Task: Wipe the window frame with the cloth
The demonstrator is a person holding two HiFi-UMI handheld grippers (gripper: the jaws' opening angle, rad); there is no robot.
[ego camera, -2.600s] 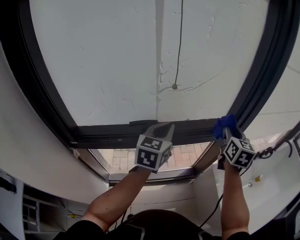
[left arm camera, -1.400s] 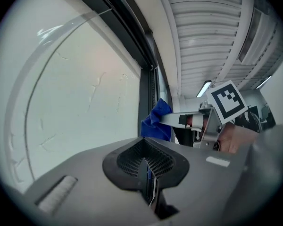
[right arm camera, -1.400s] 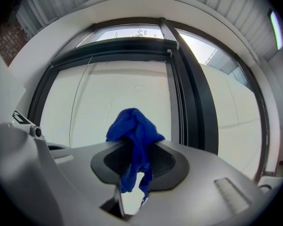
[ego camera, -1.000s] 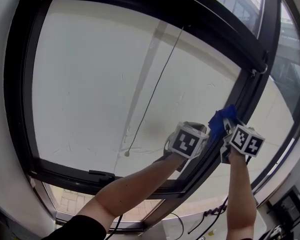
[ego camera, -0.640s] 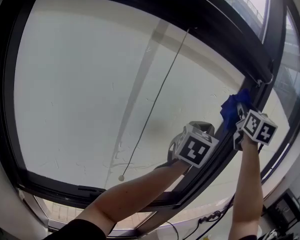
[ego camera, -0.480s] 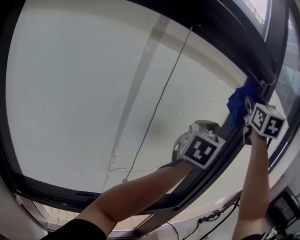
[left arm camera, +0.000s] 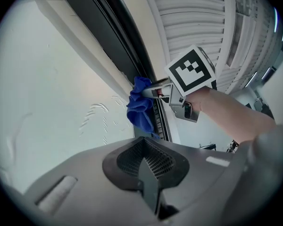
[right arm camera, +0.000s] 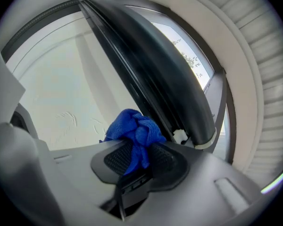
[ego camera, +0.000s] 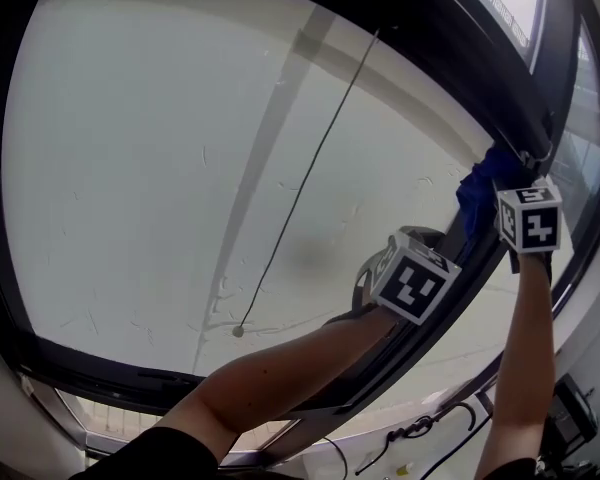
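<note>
The person stands close to the window with both arms raised. The right gripper (right arm camera: 137, 161) has its jaws clamped on a blue cloth (right arm camera: 132, 131), which bulges out from between them in a crumpled bunch. The cloth is pressed on the black window frame (ego camera: 460, 58), high on the slanted bar at the right side of the big pane, where glass and frame meet. In the right gripper view a small white piece (right arm camera: 179, 136) sits on the frame just beside the cloth. It is perhaps a stopper or a clip, but the view is too poor to say. From the left gripper view the cloth lies against the inner edge of the frame, with the marker cube (left arm camera: 191, 72) of the right gripper just behind it.

The left gripper (left arm camera: 144, 161) is lower and near the right one, in front of the glass. Its jaws are together and nothing is between them. It points up along the frame toward the cloth and stays apart from it.

The glass pane (ego camera: 160, 168) is pale and a little streaked. A thin dark cord (ego camera: 310, 168) hangs across it and ends in a small round knob (ego camera: 238, 331) near the lower part of the pane. The left forearm (ego camera: 280, 368) crosses in front of the bottom bar of the frame, and the right forearm (ego camera: 525, 358) rises almost straight at the right edge.
</note>
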